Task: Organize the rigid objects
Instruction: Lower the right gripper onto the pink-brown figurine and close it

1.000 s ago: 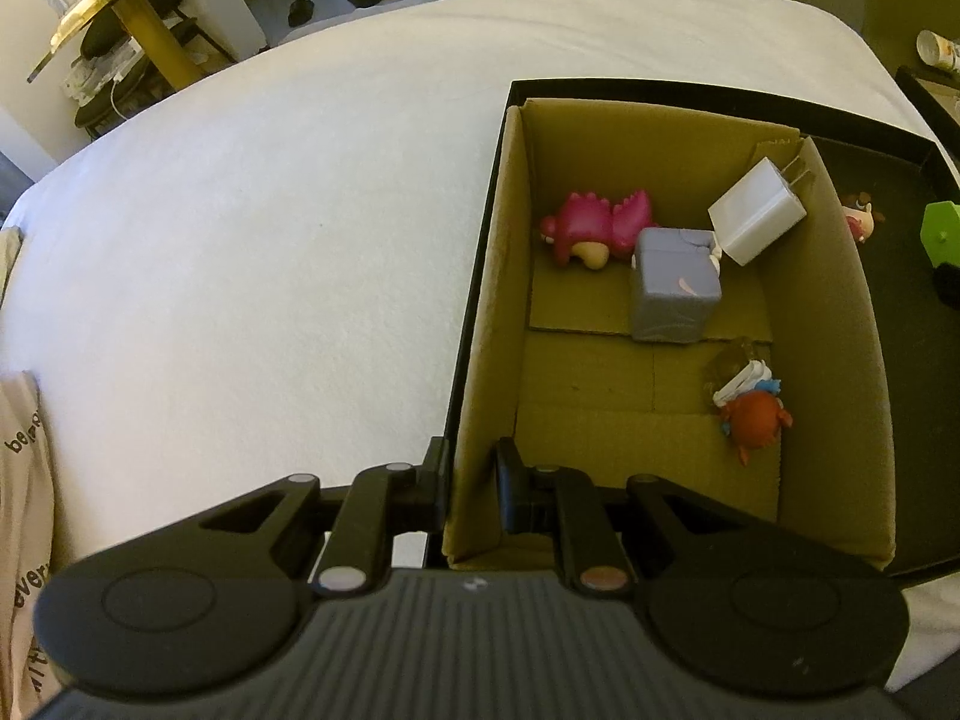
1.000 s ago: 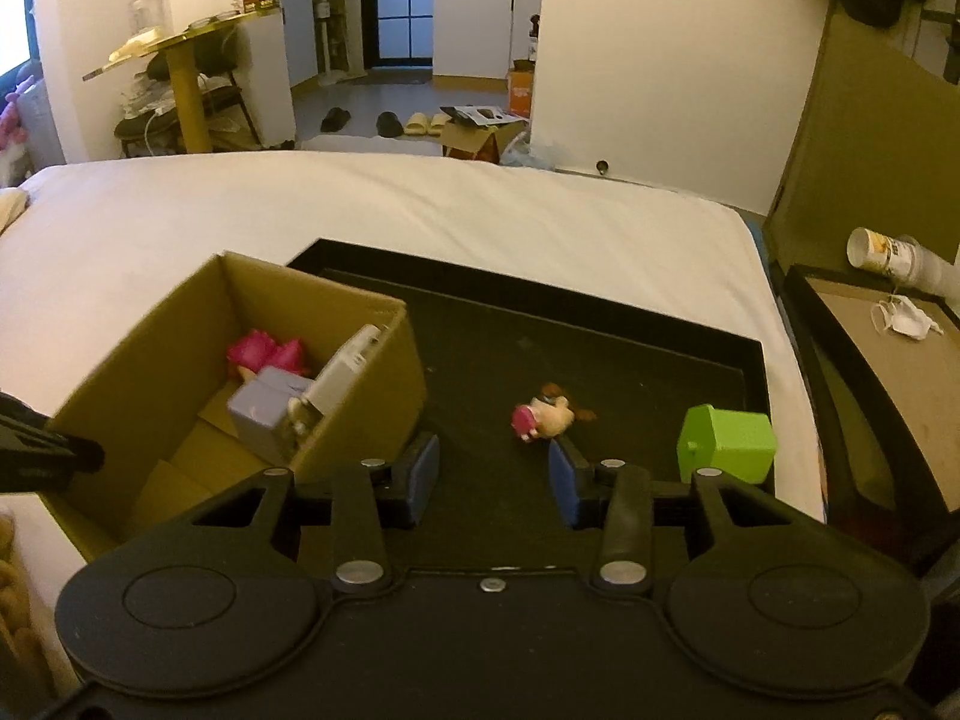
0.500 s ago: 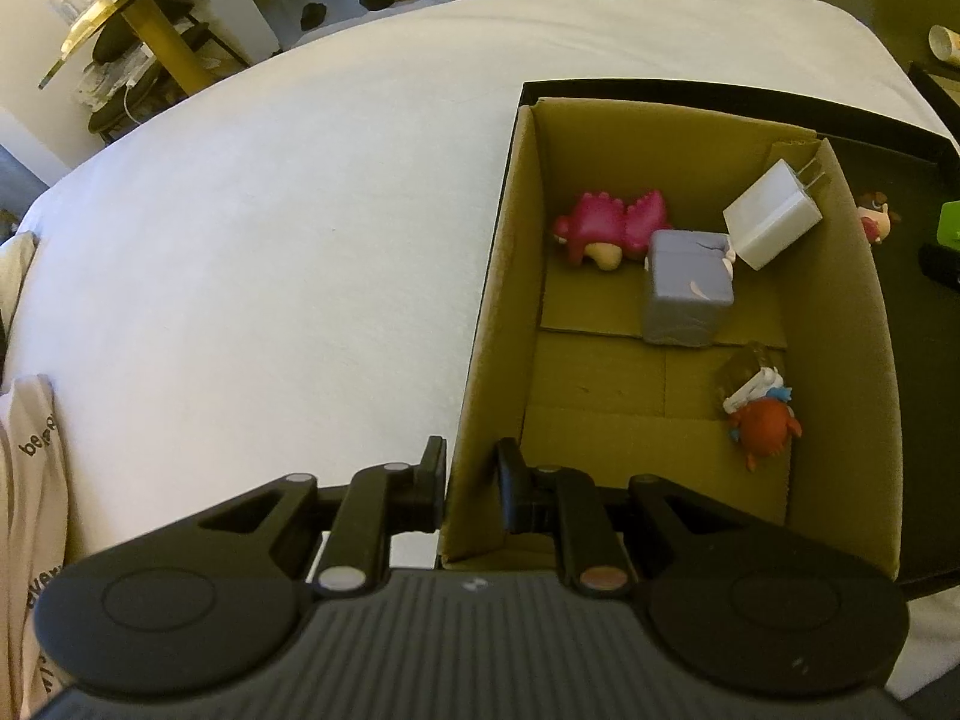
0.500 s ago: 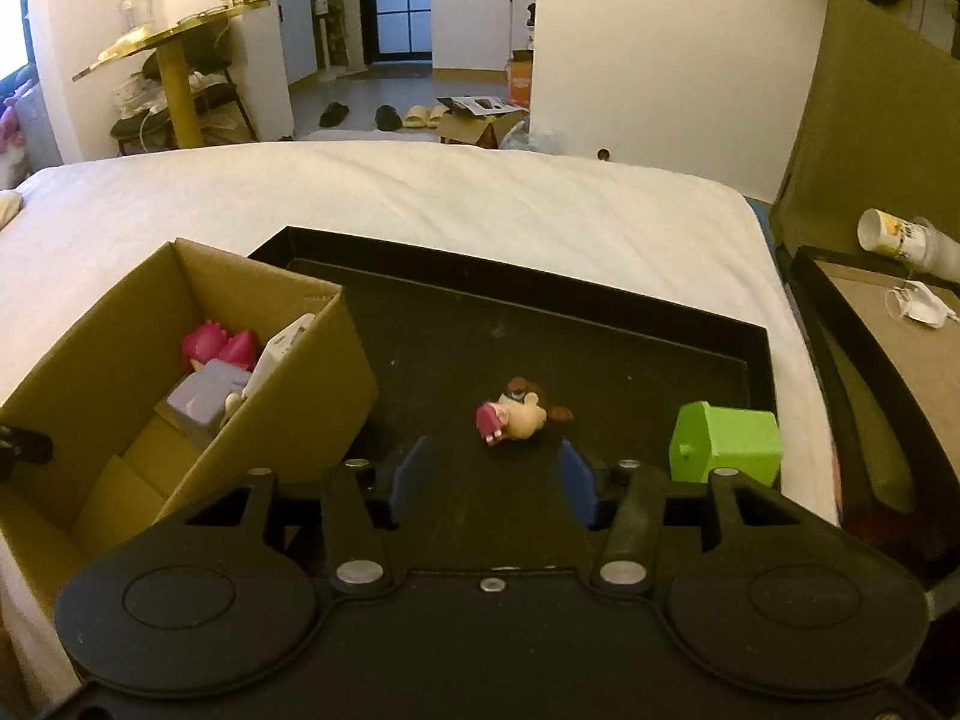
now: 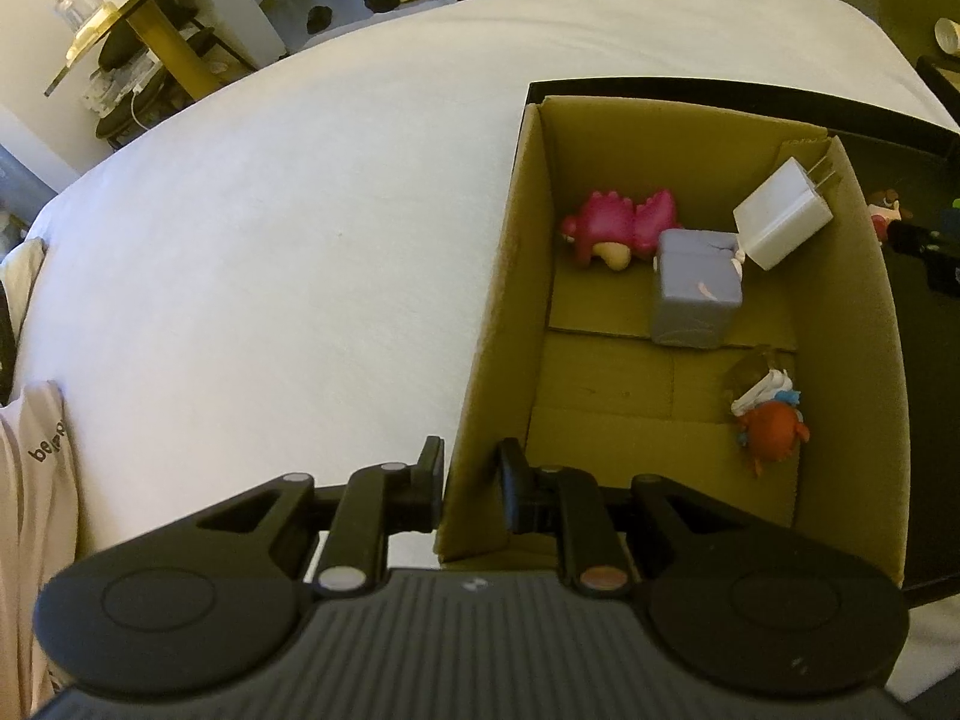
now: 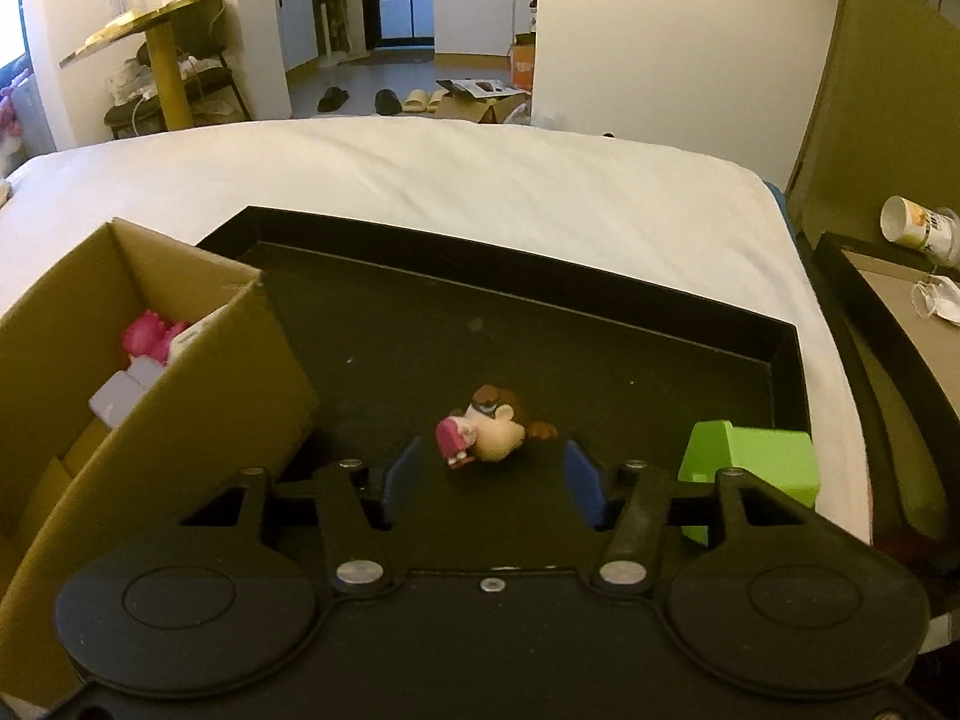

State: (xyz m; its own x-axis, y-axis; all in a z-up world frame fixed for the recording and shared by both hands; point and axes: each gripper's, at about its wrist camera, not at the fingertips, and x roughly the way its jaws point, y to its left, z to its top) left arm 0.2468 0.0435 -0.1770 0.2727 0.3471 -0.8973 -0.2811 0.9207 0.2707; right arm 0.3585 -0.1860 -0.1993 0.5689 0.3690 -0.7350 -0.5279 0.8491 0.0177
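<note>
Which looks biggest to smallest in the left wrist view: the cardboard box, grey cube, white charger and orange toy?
1. cardboard box, by far
2. grey cube and white charger: they look about alike, so I won't rank them
3. orange toy, smallest, though it lies nearer the camera, which enlarges it

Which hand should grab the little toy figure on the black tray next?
Right. Its tongs are open with the toy figure just ahead between them, while the left tongs are clamped on the cardboard box wall.
</note>
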